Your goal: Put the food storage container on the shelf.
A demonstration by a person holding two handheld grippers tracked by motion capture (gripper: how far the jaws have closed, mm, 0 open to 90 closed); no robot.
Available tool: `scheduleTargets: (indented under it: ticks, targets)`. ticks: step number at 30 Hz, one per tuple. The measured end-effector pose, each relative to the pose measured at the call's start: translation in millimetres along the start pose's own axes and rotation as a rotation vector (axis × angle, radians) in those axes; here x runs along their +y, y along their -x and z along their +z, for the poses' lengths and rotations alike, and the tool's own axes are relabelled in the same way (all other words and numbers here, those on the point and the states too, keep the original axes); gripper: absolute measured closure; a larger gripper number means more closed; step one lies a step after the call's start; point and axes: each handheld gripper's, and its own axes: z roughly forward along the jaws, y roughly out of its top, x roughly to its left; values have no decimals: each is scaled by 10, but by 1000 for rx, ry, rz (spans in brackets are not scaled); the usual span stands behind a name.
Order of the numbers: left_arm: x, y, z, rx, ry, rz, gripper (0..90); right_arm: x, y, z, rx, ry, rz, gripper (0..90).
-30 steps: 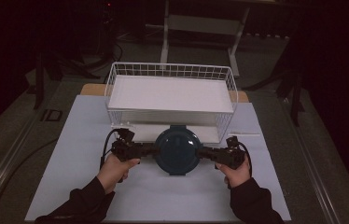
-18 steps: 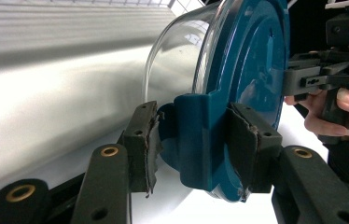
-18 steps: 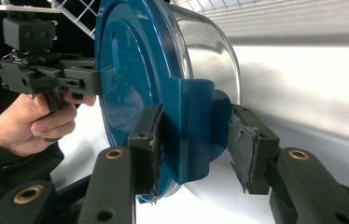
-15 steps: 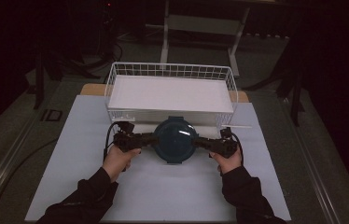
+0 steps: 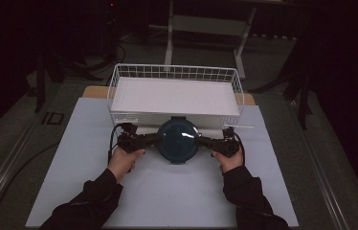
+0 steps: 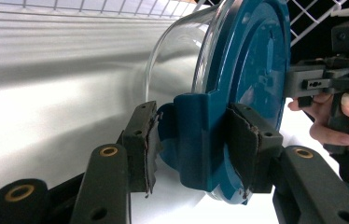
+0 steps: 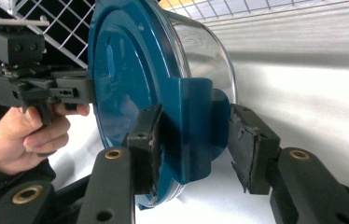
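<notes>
- White table mat (image 5: pixel 167 191), dark room; white wire basket (image 5: pixel 174 72) at the far edge.
- Round glass container with blue clip lid (image 5: pixel 178 140) sits on the mat, just before the basket's near wall.
- Left gripper (image 6: pixel 196 149) clamps the lid's side latch tab (image 6: pixel 200 140).
- Right gripper (image 7: pixel 193 140): one pad touches the opposite tab (image 7: pixel 196 130), the other stands off, so no full clamp.
- Advice: seat the right pads squarely, lift both sides level, clear the basket rim.
</notes>
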Motion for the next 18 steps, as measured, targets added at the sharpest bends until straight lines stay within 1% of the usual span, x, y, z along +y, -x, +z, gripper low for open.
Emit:
scheduleTargets:
  ticks: [1,2,4,5,7,9,10,11,12,13,14,15,16,17,18]
  targets:
    - [-3,-18,13,8,8,1,541,2,13,12,1,-1,0,561]
    - [-3,-32,22,4,7,-4,541,4,21,21,0,0,5,560]
    - [-3,-62,35,3,5,-2,541,11,28,36,-2,-7,18,560]
    - [-10,-72,41,1,4,-13,541,10,28,42,-1,-12,24,560]
    - [-20,-98,51,0,-4,-16,541,8,32,52,-2,-11,20,560]
    - [-19,-107,56,-6,4,-25,541,1,25,60,11,-37,61,559]
    - [-19,-107,56,-6,4,-25,541,1,25,60,11,-37,61,559]
    - [-12,-106,57,-7,-2,-26,541,9,81,83,-5,-7,14,559]
    - [-9,-105,59,-6,-2,-26,541,9,81,83,-5,-7,14,559]
    - [-6,-98,73,-5,9,-30,539,6,103,86,-1,-1,14,553]
    - [-5,-91,80,-2,15,-34,538,4,109,87,-9,2,19,550]
    - [-2,-107,87,-10,15,-43,535,3,111,86,-13,4,26,549]
    - [-2,-107,87,-10,15,-43,533,3,111,86,-13,4,26,549]
    - [-10,-116,100,6,35,-24,524,3,116,92,-21,5,34,540]
    - [-10,-116,100,6,35,-24,513,3,116,92,-21,5,34,540]
